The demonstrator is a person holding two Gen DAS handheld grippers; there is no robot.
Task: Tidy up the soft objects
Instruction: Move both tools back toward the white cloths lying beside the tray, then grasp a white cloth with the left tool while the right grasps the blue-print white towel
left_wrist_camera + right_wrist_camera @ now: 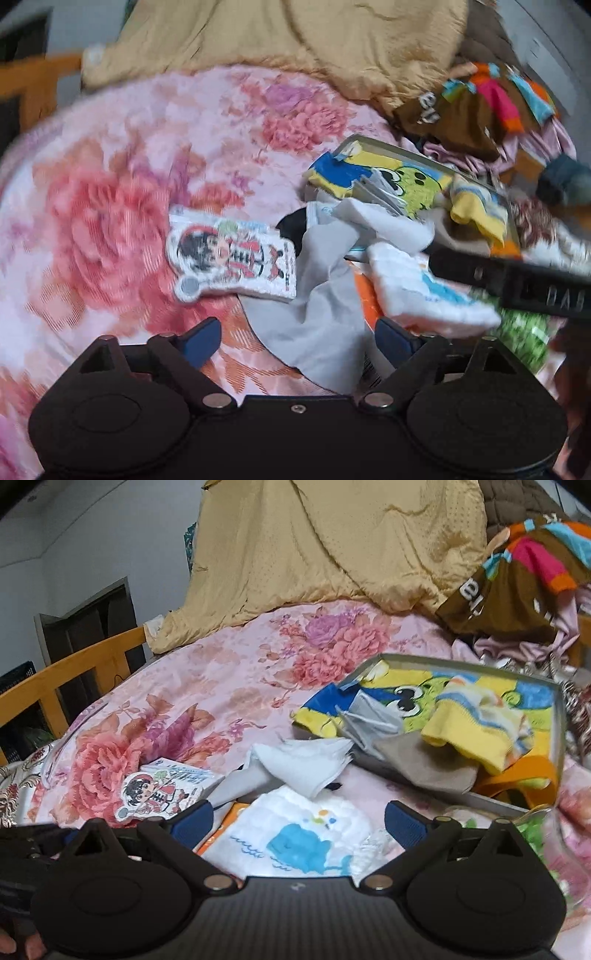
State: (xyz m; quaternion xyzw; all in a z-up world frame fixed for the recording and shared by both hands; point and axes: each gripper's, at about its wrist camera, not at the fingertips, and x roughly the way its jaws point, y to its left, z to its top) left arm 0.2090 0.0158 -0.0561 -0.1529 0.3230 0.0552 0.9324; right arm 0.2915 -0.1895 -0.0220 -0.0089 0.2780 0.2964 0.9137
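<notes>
Our left claw (295, 341) hangs with its jaws wide and nothing gripped, a loose grey cloth (325, 317) lying on the bed between its blue pads untouched. Our right claw (299, 821) is likewise spread wide and empty, poised over a white cloth with a blue whale print (299, 840). Just beyond these we see a folded white cloth (306, 766) and, to the left, a flat cartoon-printed pouch (232, 258), all lying on the pink floral bedspread (110, 192). Further out sits a shallow tray (559, 716) holding a green cartoon towel (410, 698), a yellow sock (476, 734) and a grey-brown cloth (428, 768) spilling over its near edge. We judge the sorting only partly done: a few pieces are in the tray, several still lie loose.
</notes>
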